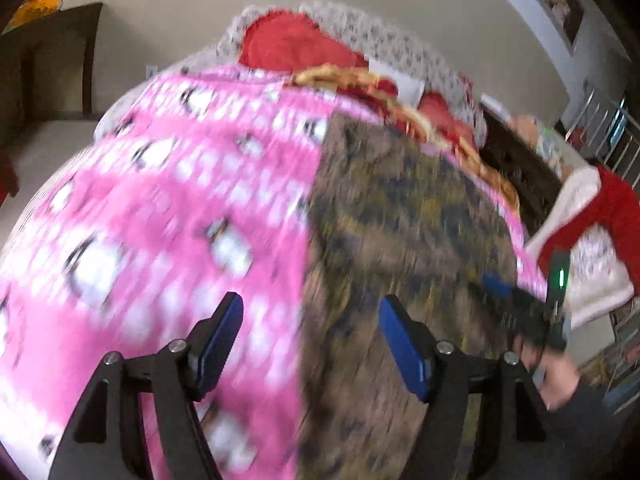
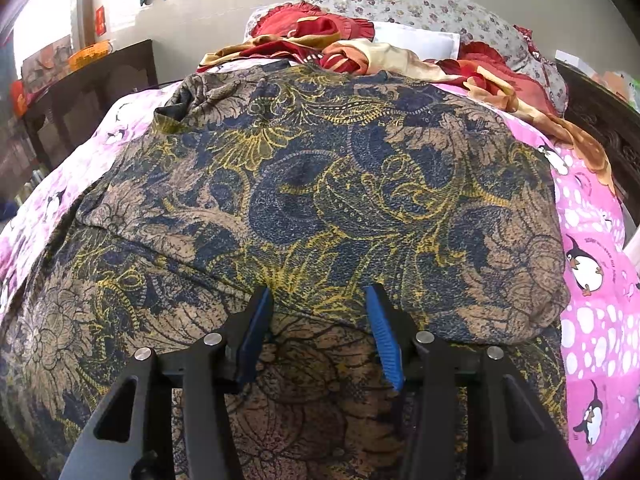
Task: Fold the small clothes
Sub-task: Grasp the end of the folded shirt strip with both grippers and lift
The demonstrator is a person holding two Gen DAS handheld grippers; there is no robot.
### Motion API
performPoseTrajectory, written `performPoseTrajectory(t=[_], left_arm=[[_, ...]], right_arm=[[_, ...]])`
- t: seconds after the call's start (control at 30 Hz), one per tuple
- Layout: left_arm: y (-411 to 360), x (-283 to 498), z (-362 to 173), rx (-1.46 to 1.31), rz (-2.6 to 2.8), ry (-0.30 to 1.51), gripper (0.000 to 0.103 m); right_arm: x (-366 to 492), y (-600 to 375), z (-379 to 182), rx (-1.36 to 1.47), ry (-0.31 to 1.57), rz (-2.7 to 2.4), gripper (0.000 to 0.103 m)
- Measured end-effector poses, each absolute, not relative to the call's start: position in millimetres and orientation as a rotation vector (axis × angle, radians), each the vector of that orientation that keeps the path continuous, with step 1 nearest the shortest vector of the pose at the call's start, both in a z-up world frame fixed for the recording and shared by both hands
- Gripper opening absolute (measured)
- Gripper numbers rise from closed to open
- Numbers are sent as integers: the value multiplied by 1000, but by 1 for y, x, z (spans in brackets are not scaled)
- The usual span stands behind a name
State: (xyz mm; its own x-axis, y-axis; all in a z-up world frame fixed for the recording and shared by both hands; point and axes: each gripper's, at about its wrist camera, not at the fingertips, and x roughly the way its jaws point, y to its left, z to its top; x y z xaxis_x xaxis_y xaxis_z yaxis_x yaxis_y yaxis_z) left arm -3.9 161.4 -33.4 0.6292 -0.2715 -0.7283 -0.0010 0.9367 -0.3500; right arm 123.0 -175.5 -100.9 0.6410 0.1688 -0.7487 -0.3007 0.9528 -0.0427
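The garment [image 2: 304, 184], one brown, navy and yellow patterned piece, lies spread on the bed over the pink sheet [image 2: 596, 264], its fold edge running side to side just past the right gripper [image 2: 318, 300]. That gripper hangs right over the cloth, jaws partly apart, pads pressing on nothing; it looks nearest to the fold. The left gripper [image 1: 310, 316] stands wide open and empty above the garment's left border, where pink sheet meets cloth; this view is blurred. The garment lies ahead and right of it. Count: one garment, two grippers, one hand [image 1: 556, 376] showing, red pillows [image 2: 316, 26] heaped at the headboard end
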Motion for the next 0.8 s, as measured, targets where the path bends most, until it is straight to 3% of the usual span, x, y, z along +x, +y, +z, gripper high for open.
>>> performPoseTrajectory(t=[0.27,0.43,0.57,0.8], left_arm=[[164,-104,-67,-278,-293,1035,74],[150,-140,-70,-297,-370,1067,74],[142,-147,-76,-314,-432,1090,66],[140,-111,-93,-347,-522,1166,67]], right_arm=[[75,-196,-91,-235,926,277,35],[71,-220,-100,-108,936,297,49],[72,-204,-103,-186,935,273,59],[72,-209,-102,-166,932,283,60]])
